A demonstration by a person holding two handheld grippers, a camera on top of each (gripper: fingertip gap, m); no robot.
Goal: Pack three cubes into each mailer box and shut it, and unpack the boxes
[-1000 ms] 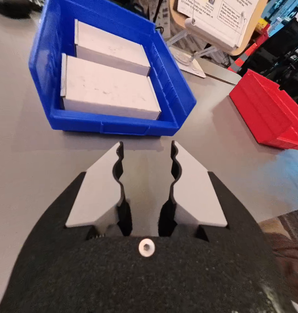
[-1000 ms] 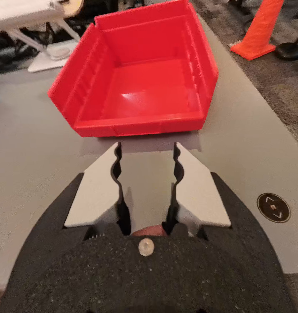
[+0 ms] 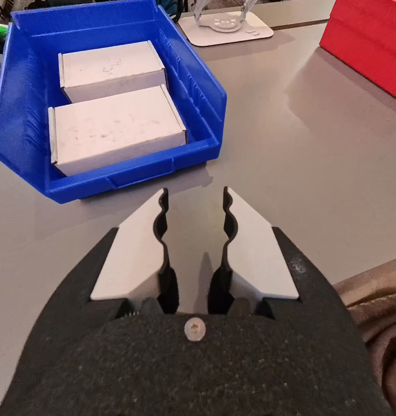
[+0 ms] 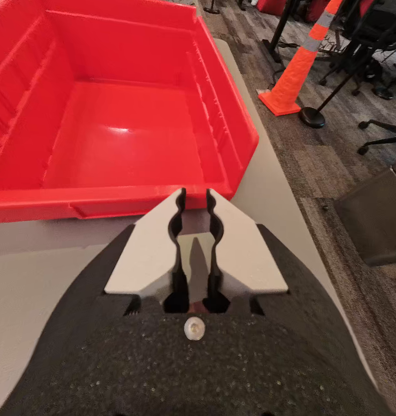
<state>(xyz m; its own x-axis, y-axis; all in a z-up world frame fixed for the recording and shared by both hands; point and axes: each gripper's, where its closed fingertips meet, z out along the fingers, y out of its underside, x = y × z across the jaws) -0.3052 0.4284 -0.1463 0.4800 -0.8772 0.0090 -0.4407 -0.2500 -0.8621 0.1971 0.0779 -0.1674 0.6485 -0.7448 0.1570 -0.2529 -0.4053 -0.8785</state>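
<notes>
Two shut white mailer boxes lie in a blue bin [image 3: 147, 171]: the near box [image 3: 116, 130] and the far box [image 3: 111, 65]. My left gripper [image 3: 194, 191] is open and empty, low over the grey table just in front of the bin's front right corner. An empty red bin [image 4: 34, 204] stands before my right gripper [image 4: 195, 191]. That gripper is empty, its jaws stand a narrow gap apart, and its tips are at the bin's front rim near the right corner. No cubes are in view.
The red bin [image 3: 372, 45] also shows at the far right of the left wrist view. A white stand base [image 3: 226, 29] sits behind the blue bin. The table's right edge [image 4: 282, 202] drops to carpet with an orange cone [image 4: 293, 74] and chairs. Brown cloth [image 3: 377, 315] lies lower right. My hands' fingertips stand some 60 cm from each other.
My right gripper has moved forward to the red bin's front rim and its jaws have narrowed. My left gripper has shifted closer to the blue bin and stays open.
</notes>
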